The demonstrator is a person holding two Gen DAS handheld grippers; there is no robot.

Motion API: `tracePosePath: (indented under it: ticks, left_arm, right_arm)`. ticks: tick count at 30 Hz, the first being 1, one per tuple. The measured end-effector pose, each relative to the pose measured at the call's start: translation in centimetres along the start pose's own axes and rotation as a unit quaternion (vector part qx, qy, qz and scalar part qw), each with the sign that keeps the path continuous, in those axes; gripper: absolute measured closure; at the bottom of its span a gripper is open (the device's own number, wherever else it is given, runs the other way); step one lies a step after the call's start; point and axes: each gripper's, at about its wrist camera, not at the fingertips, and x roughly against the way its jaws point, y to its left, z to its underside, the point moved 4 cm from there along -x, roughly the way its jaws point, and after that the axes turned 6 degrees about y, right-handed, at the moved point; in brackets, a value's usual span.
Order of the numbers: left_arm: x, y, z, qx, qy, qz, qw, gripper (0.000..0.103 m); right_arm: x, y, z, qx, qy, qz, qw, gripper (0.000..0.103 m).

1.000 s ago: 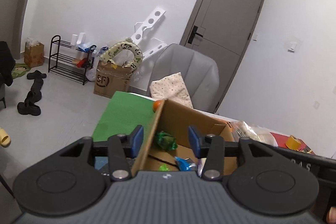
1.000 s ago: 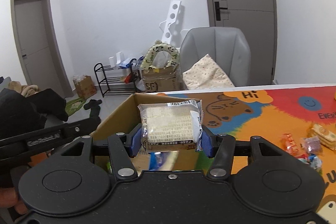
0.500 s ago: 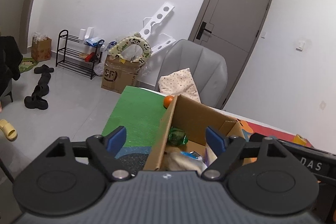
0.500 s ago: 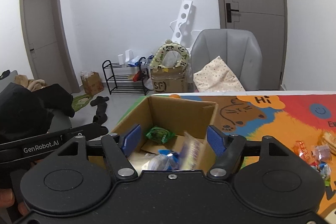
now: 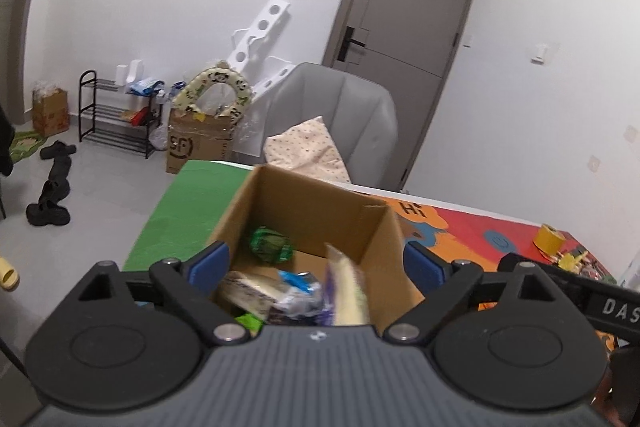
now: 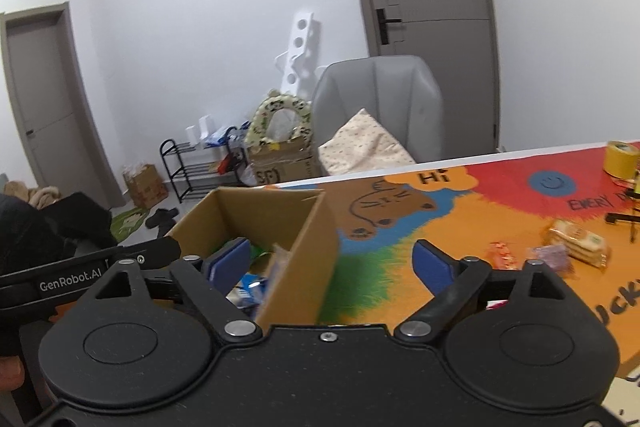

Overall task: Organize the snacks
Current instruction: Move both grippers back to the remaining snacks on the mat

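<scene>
An open cardboard box (image 5: 304,203) stands on the table and holds several snack packets, among them a green one (image 5: 270,245) and a pale cracker pack (image 5: 346,291) leaning on its right wall. My left gripper (image 5: 316,263) is open and empty just above the box. My right gripper (image 6: 330,261) is open and empty, over the box's right wall (image 6: 308,251). Loose snacks (image 6: 576,241) lie on the colourful mat (image 6: 460,227) to the right.
A yellow tape roll (image 6: 620,157) stands at the far right of the mat. A grey chair (image 5: 340,119) with a cushion is behind the table. The left gripper's body (image 6: 80,279) shows at the left of the right wrist view.
My right gripper opened and let the cracker pack fall into the box, then swung right. My left gripper opened wide and moved over the box.
</scene>
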Motion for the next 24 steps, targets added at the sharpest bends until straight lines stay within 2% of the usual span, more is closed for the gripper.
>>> tracePosePath:
  ticks: [4,24]
  left_arm:
    - [-0.3,-1.7,0.5,-0.016,0.003,0.011,0.9998,0.009]
    - [-2.8,-9.7,2.5,-0.067,0.028,0.045,0.9963,0.009]
  right_arm:
    - [1.0,-2.0,0.1,-0.018,-0.008,0.009,1.0,0.0]
    - [2.9,-10.9,2.3,-0.081,-0.006,0.055,0.995,0.0]
